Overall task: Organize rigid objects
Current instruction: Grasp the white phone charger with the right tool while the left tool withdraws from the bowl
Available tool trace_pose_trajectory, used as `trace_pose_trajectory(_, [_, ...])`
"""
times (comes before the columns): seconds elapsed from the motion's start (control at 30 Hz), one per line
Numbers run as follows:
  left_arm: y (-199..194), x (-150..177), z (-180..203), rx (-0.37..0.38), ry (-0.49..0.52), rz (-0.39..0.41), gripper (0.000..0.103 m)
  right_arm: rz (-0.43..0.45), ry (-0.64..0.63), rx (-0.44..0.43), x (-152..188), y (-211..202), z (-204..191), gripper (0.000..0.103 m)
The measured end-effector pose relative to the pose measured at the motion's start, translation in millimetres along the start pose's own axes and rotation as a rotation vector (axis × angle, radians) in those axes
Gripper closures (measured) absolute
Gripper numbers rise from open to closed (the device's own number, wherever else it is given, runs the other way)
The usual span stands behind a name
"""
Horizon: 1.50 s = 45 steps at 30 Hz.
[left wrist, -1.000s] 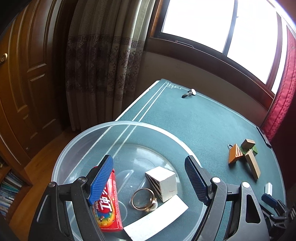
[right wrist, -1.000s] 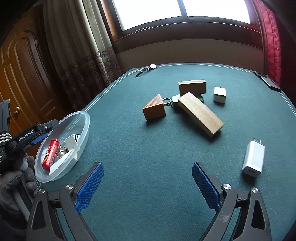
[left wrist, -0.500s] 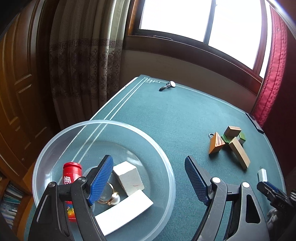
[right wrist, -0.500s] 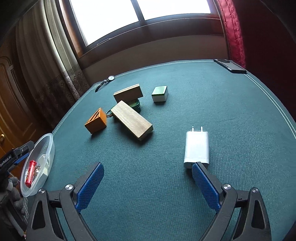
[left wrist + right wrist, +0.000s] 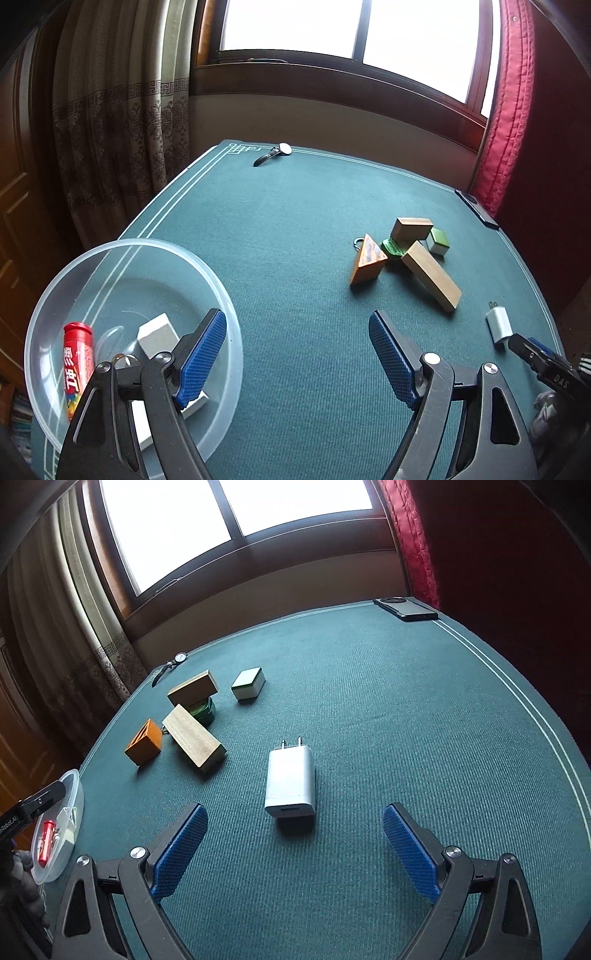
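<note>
Your left gripper (image 5: 297, 354) hangs over the green felt table (image 5: 288, 229) with its jaws spread wide and nothing between them; its left finger (image 5: 201, 356) sits above the near rim of the clear plastic bowl (image 5: 48, 295) at the table's left corner. In that bowl you have a red candy tube (image 5: 75, 363) lying with its cap toward the far side, a white block (image 5: 157, 332), a ring (image 5: 123, 358) partly hidden behind the finger, and a flat white piece (image 5: 195, 402) at the near edge.

Toward the middle of the table lies the cluster of blocks: an orange triangular wedge (image 5: 144, 742) on the left with a metal key ring (image 5: 358, 242) just behind it, a long pale wooden block (image 5: 194, 740) running diagonally from far-left to near-right, a shorter wooden block (image 5: 192, 688) propped on a green round item (image 5: 205, 709), and a small white cube with a green top (image 5: 248, 683) just to the right. A wristwatch (image 5: 168, 666) lies at the far left edge.

Your right gripper (image 5: 295, 849) is also spread wide and empty, touching nothing. The white charger plug (image 5: 290, 781) lies flat on the felt just ahead of it, roughly centred between the two blue pads (image 5: 181, 849). Its long axis runs along your gripper's line of sight, prongs pointing away toward the window and the port end facing you. A dark phone (image 5: 406, 609) rests at the far right edge.
</note>
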<state>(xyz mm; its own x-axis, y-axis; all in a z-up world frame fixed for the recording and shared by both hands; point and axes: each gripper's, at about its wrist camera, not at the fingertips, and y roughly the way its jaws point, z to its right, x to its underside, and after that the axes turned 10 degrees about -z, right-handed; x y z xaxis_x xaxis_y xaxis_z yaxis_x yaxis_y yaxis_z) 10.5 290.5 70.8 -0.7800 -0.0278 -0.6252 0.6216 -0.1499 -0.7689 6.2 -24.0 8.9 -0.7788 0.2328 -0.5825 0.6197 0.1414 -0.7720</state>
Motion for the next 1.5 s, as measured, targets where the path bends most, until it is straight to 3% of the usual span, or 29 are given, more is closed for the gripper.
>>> trace_pose_trajectory(0.1, [1.6,1.6,11.3,0.014,0.026,-0.009,0.022,-0.006,-0.016,0.069,-1.4,3.3,1.3,0.005])
trace_pose_trajectory(0.23, [5.7,4.7,18.0,0.023,0.041,-0.028,0.022,-0.054,0.012,0.072,-5.6,11.0,9.2,0.005])
trace_pose_trajectory(0.43, [11.2,7.4,23.2,0.04,0.05,-0.05,0.022,-0.089,-0.015,0.183,-13.0,18.7,10.7,0.005])
trace_pose_trajectory(0.67, [17.0,8.5,24.7,0.049,0.052,-0.068,0.022,-0.084,0.073,0.27,-20.3,15.1,44.8,0.005])
trace_pose_trajectory(0.83, [23.3,8.7,28.1,0.064,0.057,-0.085,0.022,-0.064,0.099,0.219,-19.7,6.6,50.3,0.005])
trace_pose_trajectory(1.07, [26.6,8.5,32.9,0.076,0.068,-0.096,0.022,-0.05,0.032,0.136,-26.8,14.1,13.5,0.005])
trace_pose_trajectory(1.17, [27.9,8.6,30.1,0.074,0.061,-0.098,0.022,-0.067,0.03,0.134,-33.9,25.3,4.0,0.014])
trace_pose_trajectory(1.23, [29.3,8.6,28.6,0.072,0.055,-0.102,0.022,-0.088,0.032,0.142,-37.6,34.6,0.8,0.026])
trace_pose_trajectory(1.33, [32.4,8.8,28.4,0.068,0.055,-0.107,0.022,-0.068,0.015,0.167,-41.5,39.3,-5.1,0.036])
trace_pose_trajectory(1.5, [39.7,6.6,35.1,0.063,0.07,-0.113,0.022,-0.052,-0.008,0.178,-41.9,40.8,-4.4,0.039])
